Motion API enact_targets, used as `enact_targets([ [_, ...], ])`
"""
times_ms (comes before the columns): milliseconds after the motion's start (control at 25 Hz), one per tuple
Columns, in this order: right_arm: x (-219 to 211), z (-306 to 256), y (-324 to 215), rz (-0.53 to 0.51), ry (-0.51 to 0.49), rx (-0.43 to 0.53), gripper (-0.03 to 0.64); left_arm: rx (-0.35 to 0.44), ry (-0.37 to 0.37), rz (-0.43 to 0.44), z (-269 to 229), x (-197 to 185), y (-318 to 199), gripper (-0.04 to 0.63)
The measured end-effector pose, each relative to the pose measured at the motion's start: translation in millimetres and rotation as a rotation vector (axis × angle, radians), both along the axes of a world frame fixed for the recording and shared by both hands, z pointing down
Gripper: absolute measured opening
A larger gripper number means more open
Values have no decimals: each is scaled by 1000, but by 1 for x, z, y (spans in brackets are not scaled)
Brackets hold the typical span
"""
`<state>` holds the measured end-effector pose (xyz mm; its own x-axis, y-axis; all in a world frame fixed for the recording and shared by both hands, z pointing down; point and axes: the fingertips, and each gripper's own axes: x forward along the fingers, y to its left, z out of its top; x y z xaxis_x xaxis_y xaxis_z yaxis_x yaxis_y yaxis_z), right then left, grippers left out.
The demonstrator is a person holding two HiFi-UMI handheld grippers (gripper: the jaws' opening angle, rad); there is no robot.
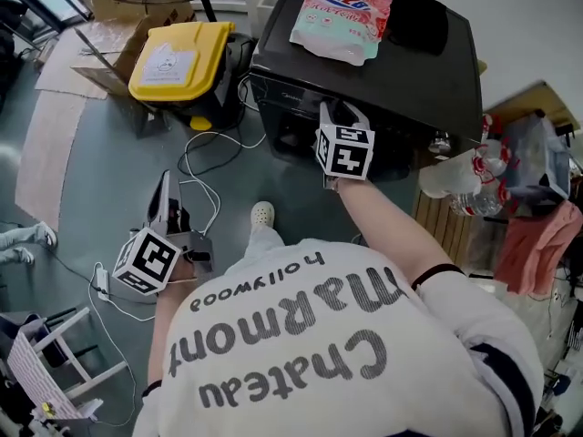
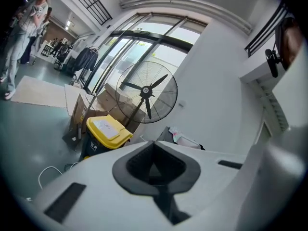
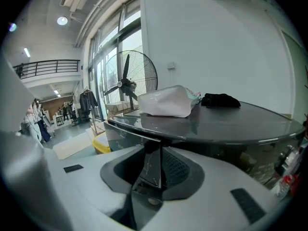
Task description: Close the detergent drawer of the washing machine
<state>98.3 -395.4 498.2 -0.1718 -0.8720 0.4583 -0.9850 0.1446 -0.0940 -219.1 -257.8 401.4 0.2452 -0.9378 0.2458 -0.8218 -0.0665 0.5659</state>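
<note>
Right gripper view shows you what head view hides: one detergent drawer [image 3: 151,161], edge-on and unclamped between the wide jaws of your right gripper [image 3: 155,176]. Beyond that gripper, one detergent bag [image 3: 166,101] and one black cloth [image 3: 220,100] top the washing machine [image 3: 231,121]. Your left gripper [image 2: 155,161] is closed, empty.
</note>
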Motion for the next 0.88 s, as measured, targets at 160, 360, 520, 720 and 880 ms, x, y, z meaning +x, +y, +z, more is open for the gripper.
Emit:
enact_targets([
  [160,1,-1,3,-39,-17,-23,127,18,-7,13,-12,20,17,8],
  [360,3,1,6,-91,-65,-107,127,24,-10,-19,-22,33,42,8],
  [520,11,-16,17,-86,-161,-123,127,39,-20,-54,-33,33,54,8],
  [720,8,-46,39,-85,-304,-108,127,86,-44,-36,-51,44,57,8],
  [880,-10,-87,61,-146,-415,-24,124,115,-70,-24,-57,53,64,8],
])
